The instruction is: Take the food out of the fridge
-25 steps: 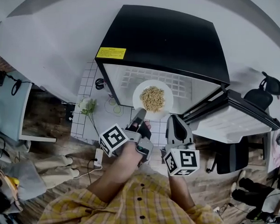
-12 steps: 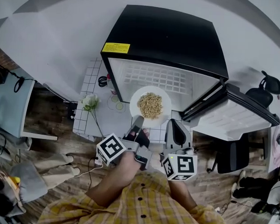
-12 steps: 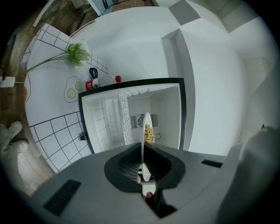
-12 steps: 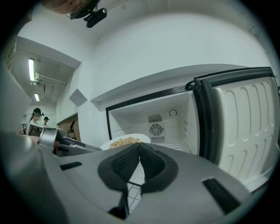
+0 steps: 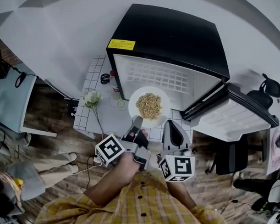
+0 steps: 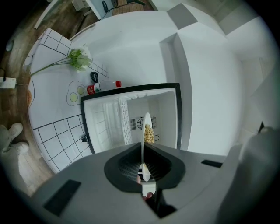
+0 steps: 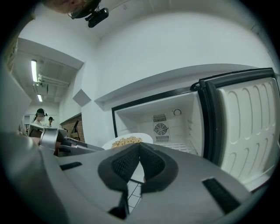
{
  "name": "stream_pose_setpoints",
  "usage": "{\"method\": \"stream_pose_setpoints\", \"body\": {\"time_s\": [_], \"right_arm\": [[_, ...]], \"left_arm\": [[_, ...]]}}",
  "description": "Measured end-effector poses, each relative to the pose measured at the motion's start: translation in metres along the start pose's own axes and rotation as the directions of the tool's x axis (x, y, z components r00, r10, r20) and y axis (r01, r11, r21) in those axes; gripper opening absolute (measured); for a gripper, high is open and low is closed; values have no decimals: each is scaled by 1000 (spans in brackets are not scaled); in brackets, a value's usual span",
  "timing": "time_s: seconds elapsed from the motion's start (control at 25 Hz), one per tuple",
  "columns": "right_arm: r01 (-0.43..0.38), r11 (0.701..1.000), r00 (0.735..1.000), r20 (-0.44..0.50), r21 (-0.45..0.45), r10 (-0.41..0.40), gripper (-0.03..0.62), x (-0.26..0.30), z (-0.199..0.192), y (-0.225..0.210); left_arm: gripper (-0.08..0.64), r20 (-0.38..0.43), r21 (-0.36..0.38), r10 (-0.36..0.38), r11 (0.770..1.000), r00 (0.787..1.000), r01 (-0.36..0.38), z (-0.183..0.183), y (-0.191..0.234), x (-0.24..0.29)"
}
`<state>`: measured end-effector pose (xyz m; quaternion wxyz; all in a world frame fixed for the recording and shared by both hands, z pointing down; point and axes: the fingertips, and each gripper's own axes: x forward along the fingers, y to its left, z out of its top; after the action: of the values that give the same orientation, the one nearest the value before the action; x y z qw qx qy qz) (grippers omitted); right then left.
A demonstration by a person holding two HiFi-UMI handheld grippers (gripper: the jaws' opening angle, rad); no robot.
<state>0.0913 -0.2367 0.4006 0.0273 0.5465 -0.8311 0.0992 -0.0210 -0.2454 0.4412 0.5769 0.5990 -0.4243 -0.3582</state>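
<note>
A white plate (image 5: 149, 106) heaped with pale noodle-like food (image 5: 149, 105) hangs in front of the open black fridge (image 5: 172, 39), over the tiled surface. My left gripper (image 5: 137, 122) is shut on the plate's near rim. In the left gripper view the plate (image 6: 145, 127) stands edge-on between the jaws of the left gripper (image 6: 143, 168), the food (image 6: 149, 133) on its right face. My right gripper (image 5: 172, 127) sits just right of the plate, shut and empty. In the right gripper view the right gripper (image 7: 139, 147) points at the fridge's white inside (image 7: 168, 120), with the plate (image 7: 127, 141) to its left.
The fridge door (image 5: 231, 119) swings open to the right, and shows as the door (image 7: 250, 127) in the right gripper view. On the white tiled surface (image 5: 94, 123) lie a flower (image 5: 91, 99) and a red-capped bottle (image 5: 114, 83). An office chair (image 5: 268, 87) stands at far right.
The left gripper has drawn the plate out of the fridge opening and a little toward me and leftward. The right gripper stayed shut beside it.
</note>
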Motion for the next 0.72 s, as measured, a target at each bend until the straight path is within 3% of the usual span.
{"method": "stream_pose_setpoints", "body": {"time_s": [0.32, 0.72], "right_arm": [[-2, 1000, 1000, 0, 5, 2, 7, 3, -1, -1], [2, 1000, 1000, -11, 19, -2, 7, 2, -5, -6]], "left_arm": [[15, 1, 4, -22, 1000, 1000, 22, 2, -7, 2], [15, -7, -2, 22, 1000, 1000, -22, -1, 3, 2]]}}
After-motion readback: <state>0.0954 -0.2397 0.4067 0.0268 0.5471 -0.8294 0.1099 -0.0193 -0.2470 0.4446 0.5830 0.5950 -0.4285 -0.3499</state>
